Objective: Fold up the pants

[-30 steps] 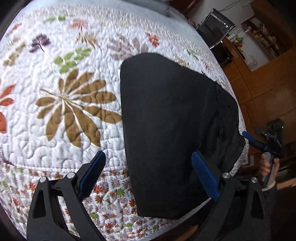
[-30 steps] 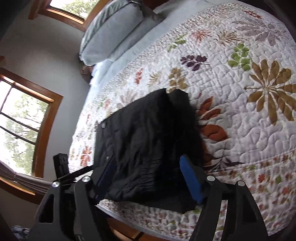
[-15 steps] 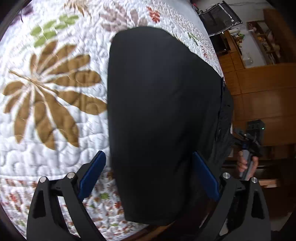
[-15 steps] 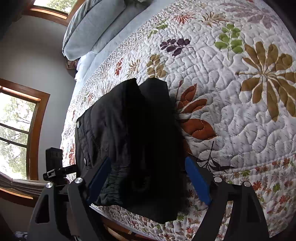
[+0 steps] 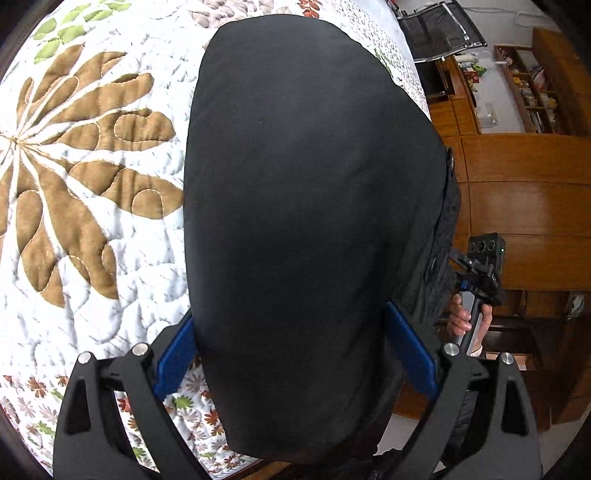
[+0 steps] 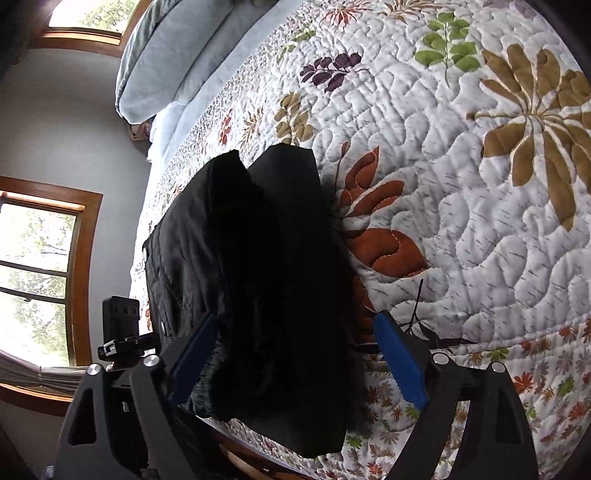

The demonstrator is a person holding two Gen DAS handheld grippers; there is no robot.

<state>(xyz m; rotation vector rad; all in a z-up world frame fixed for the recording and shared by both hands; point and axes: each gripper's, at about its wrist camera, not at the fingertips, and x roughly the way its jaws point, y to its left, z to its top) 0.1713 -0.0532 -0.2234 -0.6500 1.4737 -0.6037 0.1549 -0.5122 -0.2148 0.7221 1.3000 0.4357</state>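
Black pants (image 5: 314, 206) lie folded lengthwise on a quilted floral bedspread (image 5: 85, 177), near the bed's front edge. In the right wrist view the pants (image 6: 258, 280) show the waistband with buttons at the left. My left gripper (image 5: 291, 343) is open, its blue pads straddling the near end of the pants. My right gripper (image 6: 295, 362) is open too, its pads on either side of the pants' near edge. The right gripper and the hand holding it show in the left wrist view (image 5: 476, 295).
Grey pillows (image 6: 177, 51) lie at the head of the bed. Wooden cabinets (image 5: 517, 206) and a black chair (image 5: 439, 29) stand beyond the bed's side. Windows (image 6: 37, 266) fill the wall on the other side. The quilt stretches out to the right of the pants.
Both grippers have moved forward and lower toward the pants, which now fill more of each view. Both stay open.
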